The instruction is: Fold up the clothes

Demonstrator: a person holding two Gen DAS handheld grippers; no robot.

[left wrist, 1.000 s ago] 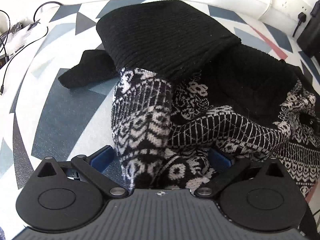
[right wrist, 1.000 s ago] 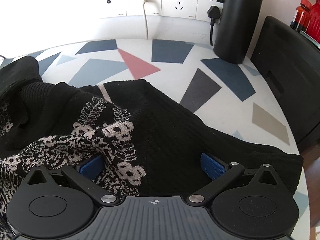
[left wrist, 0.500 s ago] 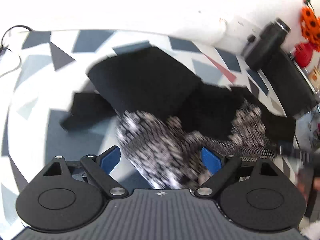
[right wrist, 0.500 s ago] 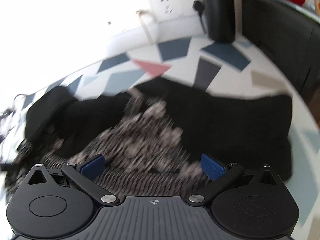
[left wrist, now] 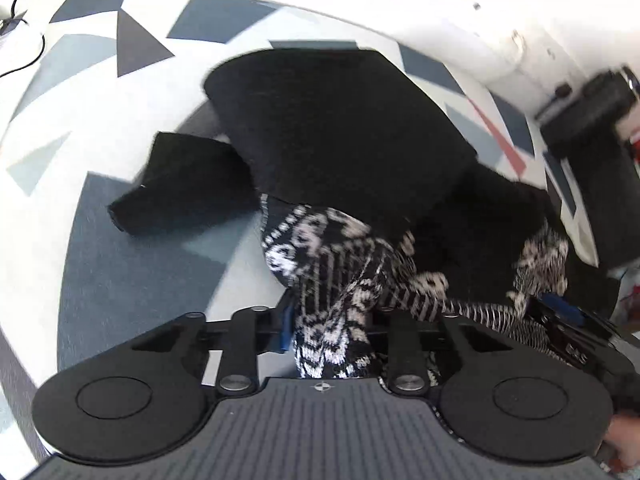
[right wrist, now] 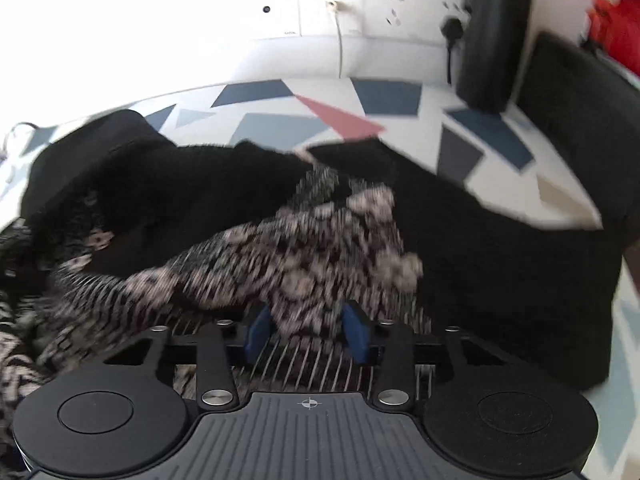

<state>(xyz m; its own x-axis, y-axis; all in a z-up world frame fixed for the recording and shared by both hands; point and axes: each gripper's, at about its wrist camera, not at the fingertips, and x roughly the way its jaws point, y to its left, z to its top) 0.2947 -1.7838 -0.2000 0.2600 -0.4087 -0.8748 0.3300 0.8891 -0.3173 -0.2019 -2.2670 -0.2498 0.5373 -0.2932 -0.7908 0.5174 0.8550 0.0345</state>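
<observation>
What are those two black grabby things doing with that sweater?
A person is holding a grabber in each hand to fold a black-and-white patterned sweater lying bunched up on the table. The jaws of the left gripper have just been closing and now pinch a patterned fold. The jaws of the right gripper have also just been closing, with patterned knit bunched between them. No neat fold is made yet.
</observation>
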